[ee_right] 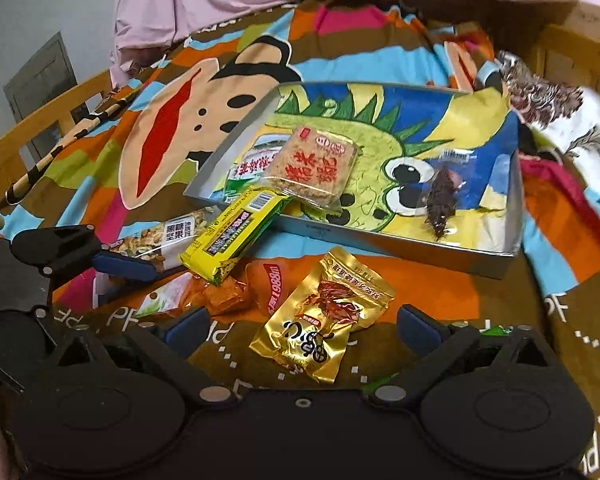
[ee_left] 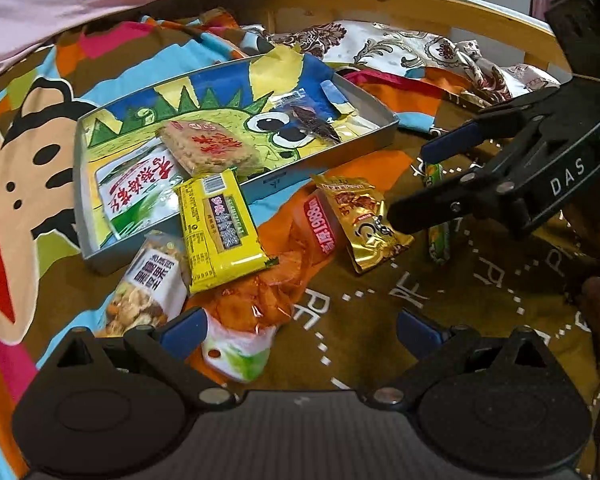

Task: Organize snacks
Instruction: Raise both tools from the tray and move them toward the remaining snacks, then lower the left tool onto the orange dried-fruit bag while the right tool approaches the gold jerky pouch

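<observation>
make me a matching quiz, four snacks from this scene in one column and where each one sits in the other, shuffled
Snacks:
1. gold packet
2. yellow packet
3. rice cracker block
4. dark dried snack

Places:
a. in the tray, on the green-and-white bag
b. on the blanket, in front of the tray
c. leaning across the tray's rim
d. in the tray, beside the dinosaur's eyes

Pairs: 1-b, 2-c, 3-a, 4-d

A gold foil packet (ee_right: 324, 316) is lying beside a yellow wrapper (ee_right: 236, 236). The grey tray (ee_right: 400, 246) is showing a green cartoon dinosaur on blue.
</observation>
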A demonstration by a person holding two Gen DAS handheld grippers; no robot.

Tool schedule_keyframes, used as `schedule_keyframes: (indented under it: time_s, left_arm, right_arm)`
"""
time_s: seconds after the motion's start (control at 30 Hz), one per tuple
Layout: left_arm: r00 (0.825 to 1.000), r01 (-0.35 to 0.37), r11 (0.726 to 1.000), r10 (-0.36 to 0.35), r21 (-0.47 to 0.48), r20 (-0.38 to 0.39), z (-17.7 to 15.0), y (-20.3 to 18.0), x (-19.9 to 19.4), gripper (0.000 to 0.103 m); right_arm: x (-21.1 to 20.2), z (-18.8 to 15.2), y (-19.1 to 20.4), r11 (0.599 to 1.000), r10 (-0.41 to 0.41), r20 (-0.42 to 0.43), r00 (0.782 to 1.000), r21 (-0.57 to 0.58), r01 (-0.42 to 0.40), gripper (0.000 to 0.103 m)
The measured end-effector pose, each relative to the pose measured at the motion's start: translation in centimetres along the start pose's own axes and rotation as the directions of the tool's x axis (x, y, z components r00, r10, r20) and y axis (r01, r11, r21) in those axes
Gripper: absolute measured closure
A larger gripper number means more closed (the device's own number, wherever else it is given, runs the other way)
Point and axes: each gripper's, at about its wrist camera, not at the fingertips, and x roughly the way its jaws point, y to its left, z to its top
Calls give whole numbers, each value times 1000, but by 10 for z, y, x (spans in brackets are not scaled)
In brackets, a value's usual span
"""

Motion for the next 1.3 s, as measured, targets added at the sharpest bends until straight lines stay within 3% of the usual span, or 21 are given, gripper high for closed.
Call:
schedule_keyframes:
  time_s: [0.13,0.33,0.57,0.63,0.7,0.83,1.0,1.07,1.2,1.3]
  left_arm:
    - [1000,19,1000,-19,-14,-15,4,12,11,1]
    - [995,80,996,-83,-48,-61,16,36,26,1]
    - [981,172,983,-177,-69,-82,28,54,39,2]
    - [977,189,981,-193,-52,-94,29,51,42,3]
    - [969,209,977,-214,-47,-125,28,48,48,12]
    - [978,139,990,-135,16,-161,25,34,53,19]
    - [974,128,989,-139,-68,-178,23,35,49,29]
    - [972,126,986,-144,-105,-187,22,33,47,29]
    - [963,147,974,-181,-173,-199,19,26,40,28]
    - [968,126,978,-157,-167,-194,23,21,37,26]
  right_arm:
    - [13,2,-2,1000,4,-27,1000,4,-4,13]
    - [30,2,-1,1000,-5,-75,997,22,7,15]
    - [46,4,-13,991,5,-114,994,132,10,18]
    - [49,5,-15,985,14,-117,993,171,7,19]
    - [51,5,-16,982,8,-124,992,190,16,25]
    - [51,3,-11,986,-24,-132,991,159,46,33]
    - [46,0,-8,987,-16,-137,990,158,38,39]
    - [42,0,-8,985,6,-150,989,170,19,47]
    - [34,-5,-6,990,4,-178,984,138,21,46]
    - [33,-8,-9,988,17,-170,985,152,10,45]
